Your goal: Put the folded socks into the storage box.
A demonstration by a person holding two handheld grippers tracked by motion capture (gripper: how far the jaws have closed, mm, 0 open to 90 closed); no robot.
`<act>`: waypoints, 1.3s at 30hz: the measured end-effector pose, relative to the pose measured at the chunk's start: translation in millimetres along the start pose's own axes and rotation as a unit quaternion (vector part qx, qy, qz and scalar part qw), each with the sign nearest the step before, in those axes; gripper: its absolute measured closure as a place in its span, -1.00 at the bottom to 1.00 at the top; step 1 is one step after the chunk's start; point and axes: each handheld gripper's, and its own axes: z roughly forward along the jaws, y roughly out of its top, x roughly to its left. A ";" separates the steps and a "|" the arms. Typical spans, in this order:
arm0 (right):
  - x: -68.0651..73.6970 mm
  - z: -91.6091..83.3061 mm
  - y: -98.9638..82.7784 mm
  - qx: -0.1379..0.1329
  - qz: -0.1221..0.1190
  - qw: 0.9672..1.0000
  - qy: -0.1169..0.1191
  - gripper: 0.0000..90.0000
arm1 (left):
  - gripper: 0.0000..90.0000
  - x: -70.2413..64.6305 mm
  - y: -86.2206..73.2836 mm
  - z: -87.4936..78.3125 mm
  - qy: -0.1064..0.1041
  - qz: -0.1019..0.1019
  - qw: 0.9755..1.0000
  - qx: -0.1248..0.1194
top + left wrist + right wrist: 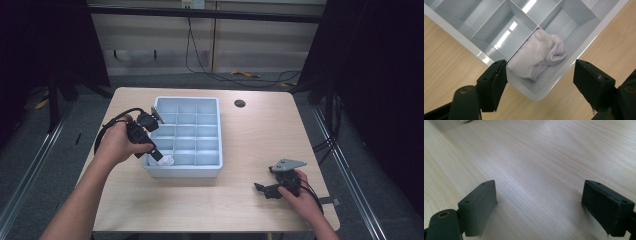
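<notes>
The divided tray sat on the table, left of centre. The rolled cloth lay in its near-left corner compartment, below the left gripper. The right gripper rested on the table's near-right part, well apart from the tray.

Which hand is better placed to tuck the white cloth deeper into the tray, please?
Probably the left: the left gripper hangs open right over the white cloth in the tray's near-left corner compartment; the right gripper rests apart.
</notes>
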 end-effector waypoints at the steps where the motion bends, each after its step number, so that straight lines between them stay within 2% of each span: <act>1: 0.0 0.0 0.0 0.000 0.000 1.000 0.000 -0.73 | -0.41 0.4 -1.1 -0.6 0.000 -0.002 1.000 -0.001; 13: 0.1 0.0 0.0 0.000 0.000 1.000 0.000 -0.73 | -0.48 6.5 -20.5 -7.1 -0.004 -0.002 1.000 -0.012; 28: 0.0 0.0 0.0 0.000 0.000 1.000 0.000 -0.73 | -0.53 14.4 -50.8 -8.4 -0.009 0.008 1.000 -0.023; 34: 0.0 0.0 0.0 0.000 0.000 1.000 0.000 -0.73 | -0.54 17.9 -63.0 -4.3 -0.018 -0.004 0.999 -0.031; 39: 0.1 0.0 0.0 0.000 0.000 1.000 0.000 -0.73 | -0.54 20.0 -71.2 -0.6 -0.019 -0.005 0.999 -0.030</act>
